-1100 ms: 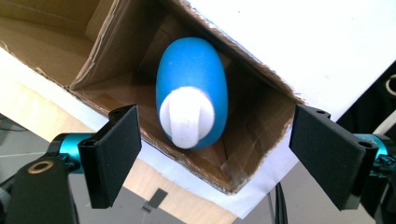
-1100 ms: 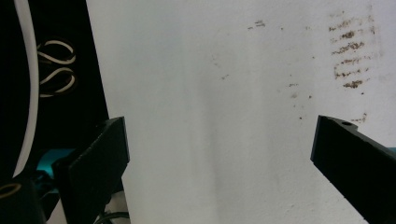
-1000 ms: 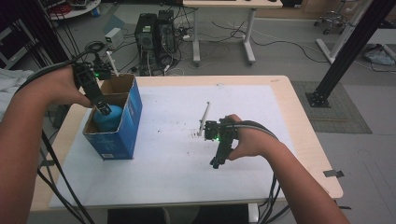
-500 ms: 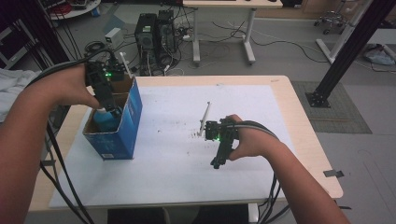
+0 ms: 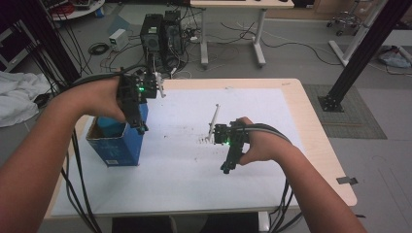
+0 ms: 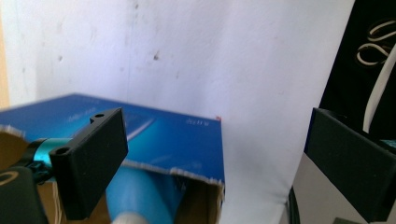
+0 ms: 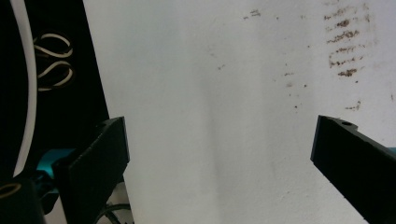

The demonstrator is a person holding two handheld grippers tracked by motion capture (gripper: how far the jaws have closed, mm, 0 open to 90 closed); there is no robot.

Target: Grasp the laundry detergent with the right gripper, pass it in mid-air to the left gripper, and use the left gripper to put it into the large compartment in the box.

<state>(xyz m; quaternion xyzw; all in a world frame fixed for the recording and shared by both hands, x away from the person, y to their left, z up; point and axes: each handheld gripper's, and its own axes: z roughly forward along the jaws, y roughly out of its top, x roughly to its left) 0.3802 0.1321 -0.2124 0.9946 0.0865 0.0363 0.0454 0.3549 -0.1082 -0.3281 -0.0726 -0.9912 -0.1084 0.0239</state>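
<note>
An open blue cardboard box [image 5: 121, 148] stands on the left of the white sheet [image 5: 184, 170], with a light blue cylinder [image 5: 109, 127] inside it. My left gripper [image 5: 142, 127] hangs over the box's right wall; its jaws have just been opening and stand wide with nothing between them. In the left gripper view the box wall [image 6: 182, 140] and the cylinder [image 6: 140, 198] lie below the left gripper [image 6: 215, 121]. My right gripper [image 5: 226, 169] rests low over the sheet's middle, open and empty, as the right gripper view [image 7: 222, 126] confirms. A thin white utensil [image 5: 214, 121] lies just beyond it.
Brown crumbs [image 7: 343, 46] are scattered on the sheet near the utensil. The wooden table edge [image 5: 316, 126] runs at the right. Behind the table stand computer towers [image 5: 163, 31] and desk legs; a black frame post [image 5: 359, 53] is at the right.
My left gripper has come out of the box and moved right, leaving the light blue cylinder inside. The right hand has kept still.
</note>
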